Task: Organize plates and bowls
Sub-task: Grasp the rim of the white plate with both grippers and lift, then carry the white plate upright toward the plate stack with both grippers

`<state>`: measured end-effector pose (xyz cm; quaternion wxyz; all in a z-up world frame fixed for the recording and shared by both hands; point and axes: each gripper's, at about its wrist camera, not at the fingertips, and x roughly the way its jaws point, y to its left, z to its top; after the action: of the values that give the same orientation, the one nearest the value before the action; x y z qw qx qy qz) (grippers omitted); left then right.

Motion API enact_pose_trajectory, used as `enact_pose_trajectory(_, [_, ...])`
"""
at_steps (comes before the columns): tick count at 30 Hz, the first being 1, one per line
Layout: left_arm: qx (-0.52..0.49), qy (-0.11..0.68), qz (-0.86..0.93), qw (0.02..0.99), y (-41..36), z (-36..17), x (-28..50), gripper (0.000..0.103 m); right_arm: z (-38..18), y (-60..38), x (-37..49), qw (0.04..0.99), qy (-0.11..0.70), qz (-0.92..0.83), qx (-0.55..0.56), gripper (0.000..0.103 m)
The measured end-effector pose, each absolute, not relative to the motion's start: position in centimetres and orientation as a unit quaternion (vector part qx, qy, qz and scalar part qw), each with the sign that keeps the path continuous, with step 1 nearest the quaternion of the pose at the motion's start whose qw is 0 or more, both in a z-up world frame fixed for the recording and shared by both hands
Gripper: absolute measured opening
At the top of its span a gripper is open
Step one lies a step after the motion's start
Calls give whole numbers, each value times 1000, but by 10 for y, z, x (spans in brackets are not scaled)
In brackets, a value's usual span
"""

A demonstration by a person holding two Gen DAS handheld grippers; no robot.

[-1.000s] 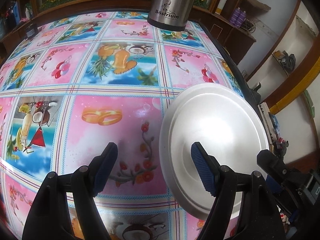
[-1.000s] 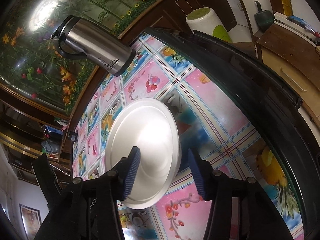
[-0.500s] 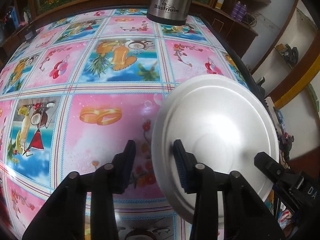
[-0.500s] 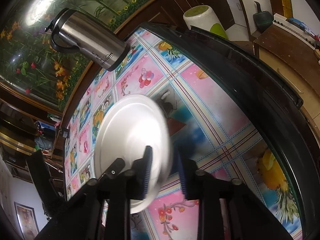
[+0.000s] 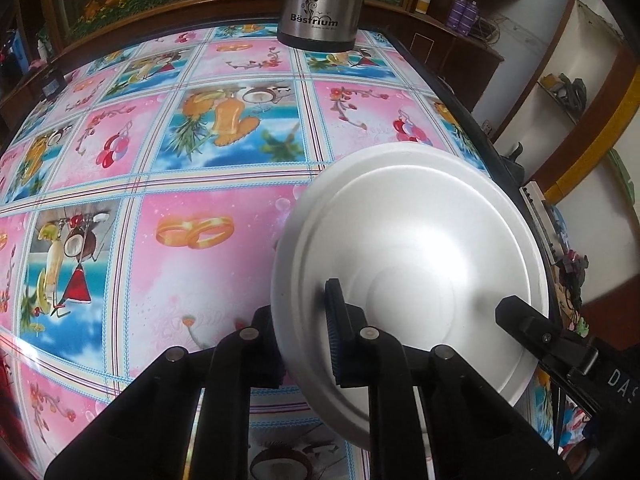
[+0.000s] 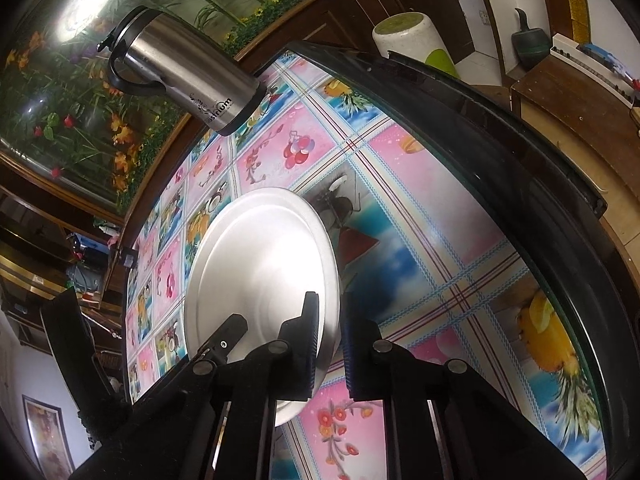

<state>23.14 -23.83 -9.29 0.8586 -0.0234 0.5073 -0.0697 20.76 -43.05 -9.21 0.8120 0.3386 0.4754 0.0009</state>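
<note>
A round steel plate [image 5: 420, 240] sits over the right part of the picture-patterned table [image 5: 180, 168], near its dark edge. My left gripper [image 5: 306, 340] is shut on the plate's near-left rim, one blue pad on top and the other underneath. In the right wrist view the same plate [image 6: 260, 260] has my right gripper [image 6: 332, 344] clamped on its opposite rim, pads on both faces. Each view also shows the other gripper's black finger resting on the plate. I cannot tell whether the plate touches the cloth.
A tall steel flask [image 5: 320, 0] stands at the table's far edge, also seen as the flask [image 6: 180, 80] in the right wrist view. The table's raised black rim [image 6: 520, 168] runs close beside the plate. A white and green cylinder [image 6: 412, 40] and wooden furniture stand beyond.
Both grippers went from wide open around the plate's rim to shut on it. The plate now looks slightly larger and more tilted in both views.
</note>
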Motion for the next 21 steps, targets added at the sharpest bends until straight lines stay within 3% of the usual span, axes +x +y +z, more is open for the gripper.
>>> enact_pose_trajectory(21, [-26, 484, -73, 872, -215, -71, 196, 10, -67, -407, 177, 828, 461, 15, 319, 10])
